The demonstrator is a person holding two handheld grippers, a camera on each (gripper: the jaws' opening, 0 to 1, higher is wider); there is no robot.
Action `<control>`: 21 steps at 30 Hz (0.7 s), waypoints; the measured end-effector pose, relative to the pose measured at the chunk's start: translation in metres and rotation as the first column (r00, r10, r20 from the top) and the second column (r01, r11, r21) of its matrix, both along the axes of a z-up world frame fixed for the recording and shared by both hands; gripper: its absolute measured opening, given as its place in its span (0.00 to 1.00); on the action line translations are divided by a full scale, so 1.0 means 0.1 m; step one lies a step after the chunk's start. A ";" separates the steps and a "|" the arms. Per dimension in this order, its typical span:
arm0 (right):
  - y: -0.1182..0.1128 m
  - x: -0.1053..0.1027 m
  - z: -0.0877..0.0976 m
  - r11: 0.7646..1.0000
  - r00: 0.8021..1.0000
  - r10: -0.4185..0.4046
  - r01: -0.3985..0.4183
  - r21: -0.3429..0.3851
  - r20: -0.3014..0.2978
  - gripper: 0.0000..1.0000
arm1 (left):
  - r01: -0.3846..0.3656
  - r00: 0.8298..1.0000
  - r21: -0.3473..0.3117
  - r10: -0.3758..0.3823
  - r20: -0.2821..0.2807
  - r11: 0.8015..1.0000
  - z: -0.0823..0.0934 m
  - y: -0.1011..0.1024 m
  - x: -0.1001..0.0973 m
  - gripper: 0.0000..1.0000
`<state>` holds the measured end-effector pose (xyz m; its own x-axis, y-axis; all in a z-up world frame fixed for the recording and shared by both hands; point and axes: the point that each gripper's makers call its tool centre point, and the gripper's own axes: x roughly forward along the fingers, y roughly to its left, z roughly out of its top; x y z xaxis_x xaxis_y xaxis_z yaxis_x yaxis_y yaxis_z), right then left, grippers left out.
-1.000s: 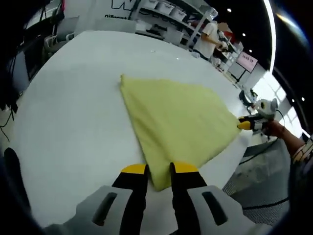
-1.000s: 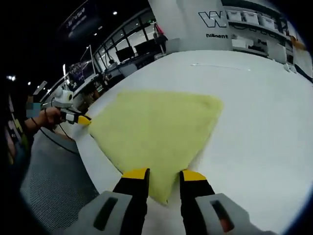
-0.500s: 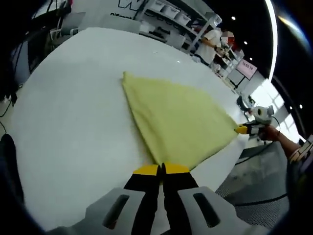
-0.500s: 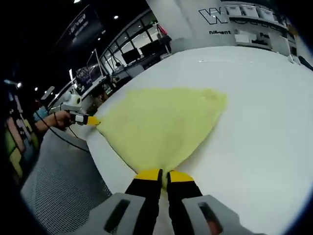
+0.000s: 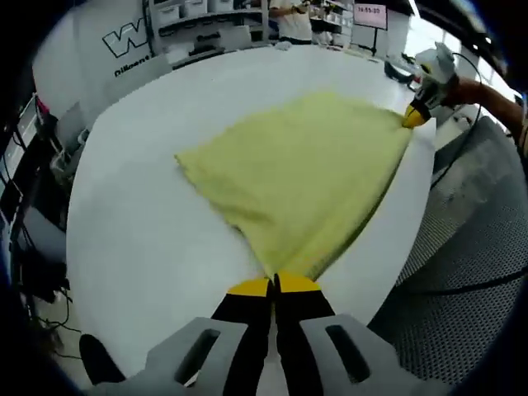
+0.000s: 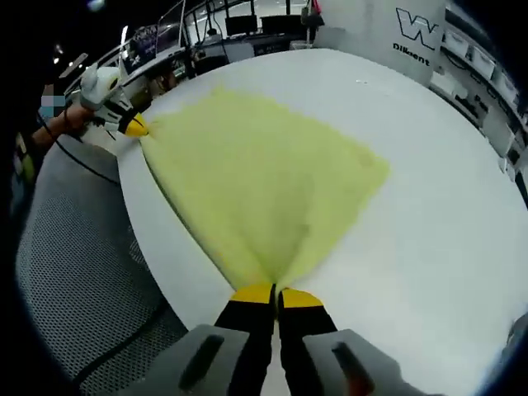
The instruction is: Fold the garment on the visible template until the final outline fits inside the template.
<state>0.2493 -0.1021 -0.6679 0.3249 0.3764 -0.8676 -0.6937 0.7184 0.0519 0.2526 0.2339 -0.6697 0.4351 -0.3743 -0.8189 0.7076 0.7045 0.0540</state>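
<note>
A pale yellow garment [image 5: 301, 177] lies spread on the white table [image 5: 132, 223], stretched between both grippers. My left gripper [image 5: 274, 285] is shut on its near corner at the table's front edge. In the right gripper view the same garment [image 6: 264, 181] fans out from my right gripper [image 6: 275, 293], which is shut on another corner. Each gripper appears in the other's view: the right gripper [image 5: 415, 115] at the far right corner of the cloth, the left gripper [image 6: 130, 125] at the upper left, both clamped on cloth. No template outline is visible on the table.
The white table [image 6: 429, 206] ends close to both grippers, with grey mesh floor [image 5: 470, 272] beyond its edge. Shelving [image 5: 206, 16] and a wall with lettering [image 6: 417, 37] stand behind. A person's arm [image 5: 495, 95] holds the far gripper.
Both grippers have gone from open around a corner to shut on it. Both have since lifted and pulled back, drawing the cloth taut between them; the views have swung round.
</note>
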 end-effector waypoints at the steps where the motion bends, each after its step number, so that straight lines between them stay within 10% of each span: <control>1: 0.03 -0.01 0.04 1.000 1.000 -0.009 0.009 0.021 0.004 0.00 | -0.034 0.999 -0.035 0.033 -0.013 0.999 0.04 -0.03 -0.02 0.01; 11: -0.21 0.36 0.44 0.956 0.930 -0.289 0.266 0.128 0.225 0.28 | -0.258 0.952 -0.351 0.299 0.064 0.900 0.64 -0.08 0.26 0.33; 21: -0.14 0.46 0.63 0.913 0.865 -0.400 0.350 0.208 0.302 0.30 | -0.337 0.909 -0.345 0.398 0.123 0.876 0.77 -0.19 0.39 0.68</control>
<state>0.2953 -0.1157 -0.6047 0.7242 0.2781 -0.6310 -0.3674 0.9300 -0.0118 0.2911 0.2152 -0.5932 0.7225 -0.3774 -0.5793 0.3929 0.9135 -0.1052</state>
